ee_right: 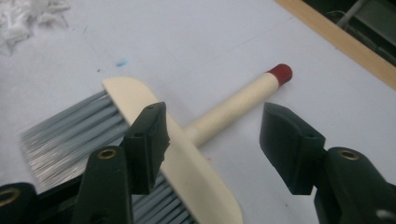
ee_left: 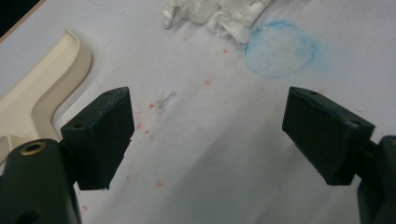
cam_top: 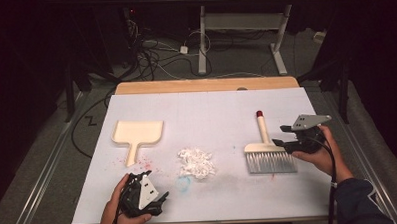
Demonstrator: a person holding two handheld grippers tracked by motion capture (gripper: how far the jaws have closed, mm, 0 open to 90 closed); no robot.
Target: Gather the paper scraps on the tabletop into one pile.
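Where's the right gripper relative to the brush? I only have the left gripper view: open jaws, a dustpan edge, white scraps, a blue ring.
Observer: The right gripper is at the brush, by the head's right end; its jaws are open over the cream head where the handle joins it, gripping nothing.
Operator: Which way does the handle point?
Observer: Toward the table's far edge; its red tip is the far end, and the bristles face the person.
Operator: How does the pile sit between the tools?
Observer: The white scraps lie mid-table, with the dustpan to their left and the brush to their right.
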